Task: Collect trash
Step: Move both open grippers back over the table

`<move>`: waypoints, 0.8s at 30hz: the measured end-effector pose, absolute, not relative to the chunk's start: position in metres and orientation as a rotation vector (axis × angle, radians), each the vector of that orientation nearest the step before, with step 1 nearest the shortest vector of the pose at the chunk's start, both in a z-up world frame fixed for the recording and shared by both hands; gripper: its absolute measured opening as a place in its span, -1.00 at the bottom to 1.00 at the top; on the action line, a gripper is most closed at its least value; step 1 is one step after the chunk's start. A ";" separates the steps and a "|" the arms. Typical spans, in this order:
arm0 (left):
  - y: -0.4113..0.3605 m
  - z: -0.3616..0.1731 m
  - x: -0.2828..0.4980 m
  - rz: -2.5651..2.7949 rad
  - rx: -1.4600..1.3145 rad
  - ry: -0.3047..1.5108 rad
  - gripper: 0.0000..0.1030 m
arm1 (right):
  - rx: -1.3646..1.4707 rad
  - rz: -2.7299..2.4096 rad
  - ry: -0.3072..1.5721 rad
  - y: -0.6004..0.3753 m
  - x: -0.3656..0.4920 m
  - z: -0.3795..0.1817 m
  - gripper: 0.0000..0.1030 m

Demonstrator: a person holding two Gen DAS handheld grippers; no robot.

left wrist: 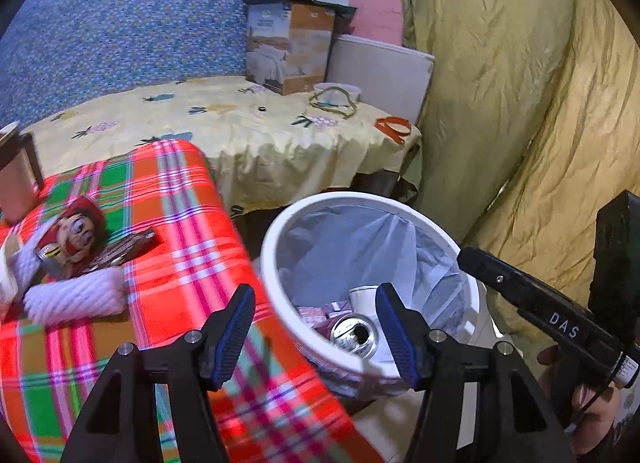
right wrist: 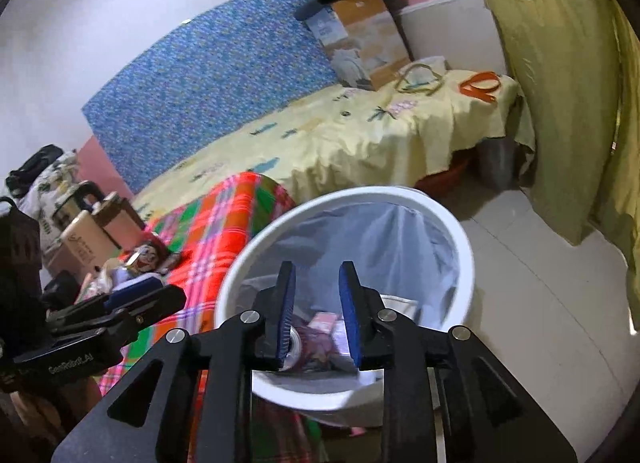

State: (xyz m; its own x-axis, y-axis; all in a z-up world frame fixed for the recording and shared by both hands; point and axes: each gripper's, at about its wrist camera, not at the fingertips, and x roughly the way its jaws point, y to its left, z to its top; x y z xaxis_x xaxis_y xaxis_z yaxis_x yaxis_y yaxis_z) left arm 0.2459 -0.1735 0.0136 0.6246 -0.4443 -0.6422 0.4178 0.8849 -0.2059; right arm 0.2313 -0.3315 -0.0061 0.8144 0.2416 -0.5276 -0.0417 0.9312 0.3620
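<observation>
Both my jaws stand open and empty; the can (left wrist: 355,333) lies tilted in the bin (left wrist: 276,247), mouth facing up.

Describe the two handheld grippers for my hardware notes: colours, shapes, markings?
Both are black, angular frames with silver bolts and ribbed blue pads. The left gripper carries white lettering along its side, seen from the right wrist. The right gripper shows white letters "DAS" and a thin cable near its handle.

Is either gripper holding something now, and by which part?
Nothing is held. The left gripper is open and empty; the right gripper, over the bin, has a clear gap between its pads.
</observation>
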 end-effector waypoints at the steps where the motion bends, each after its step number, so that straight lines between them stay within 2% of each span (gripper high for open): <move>1: -0.168 0.014 0.244 -0.489 -0.044 0.745 0.21 | 0.352 0.170 0.599 -0.330 0.231 -0.006 -0.44; 3: -0.155 0.015 0.237 -0.468 -0.057 0.738 0.21 | 0.356 0.193 0.594 -0.324 0.230 -0.004 -0.34; 12: -0.101 0.016 0.209 -0.379 -0.079 0.721 0.21 | 0.288 0.239 0.554 -0.290 0.216 0.010 -0.13; 24: -0.034 0.024 0.194 -0.254 -0.121 0.680 0.21 | 0.169 0.331 0.609 -0.232 0.202 0.014 -0.09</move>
State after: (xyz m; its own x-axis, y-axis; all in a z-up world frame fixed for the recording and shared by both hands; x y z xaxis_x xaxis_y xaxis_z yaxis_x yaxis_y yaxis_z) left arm 0.1936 -0.0344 0.0237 0.7481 -0.2710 -0.6057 0.1925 0.9622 -0.1928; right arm 0.2023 -0.2316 0.0142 0.7697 0.3532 -0.5319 -0.2543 0.9337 0.2520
